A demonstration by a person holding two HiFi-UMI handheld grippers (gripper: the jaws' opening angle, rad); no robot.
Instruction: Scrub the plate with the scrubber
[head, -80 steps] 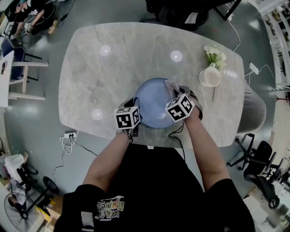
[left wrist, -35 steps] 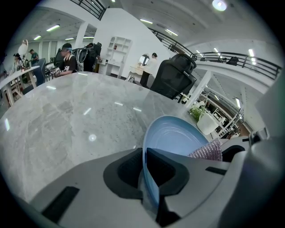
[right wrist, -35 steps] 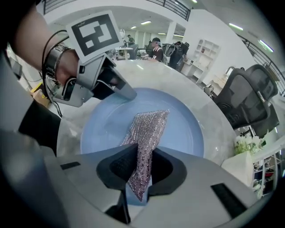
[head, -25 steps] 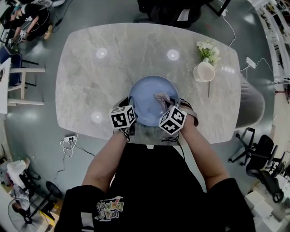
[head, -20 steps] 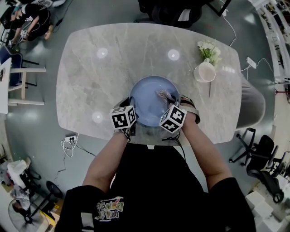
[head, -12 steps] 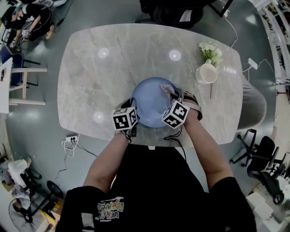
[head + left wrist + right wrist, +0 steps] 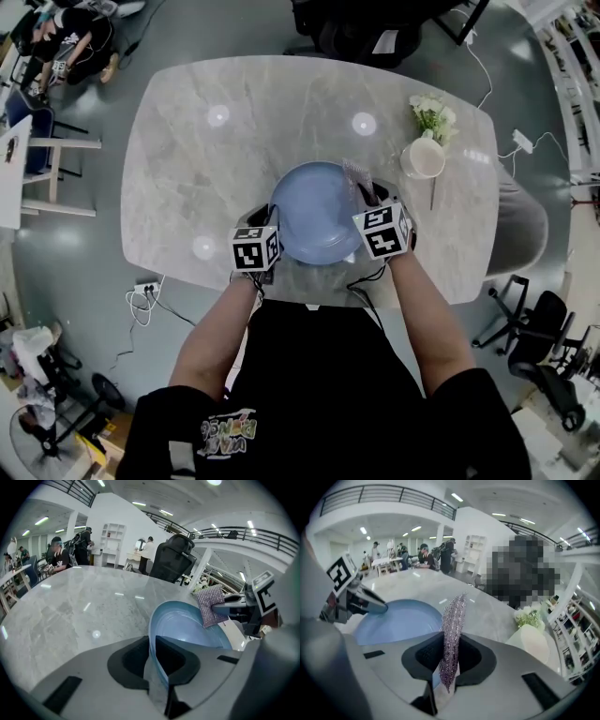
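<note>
- The right gripper (image 7: 450,656) pinches the scrubber (image 7: 356,173) at the plate (image 7: 314,220)'s far-right rim; the plate's face lies to its left.
- The left gripper (image 7: 152,653), jaws opening, straddles the plate's near-left rim, by the worktop (image 7: 187,159)'s near edge.

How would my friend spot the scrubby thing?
Find the big marble table, then the blue plate at its near edge. At the plate's right rim, the right tongs pinch the scrubber: a thin, sparkly purple-grey square, the only glittery thing.

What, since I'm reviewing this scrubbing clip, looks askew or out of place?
The plate looks tipped up from the table, its rim between the left tongs, whose jaws are opening. The scrubber, gripped by the right tongs, sits at the plate's far rim, not on its face. Nothing spilled.
</note>
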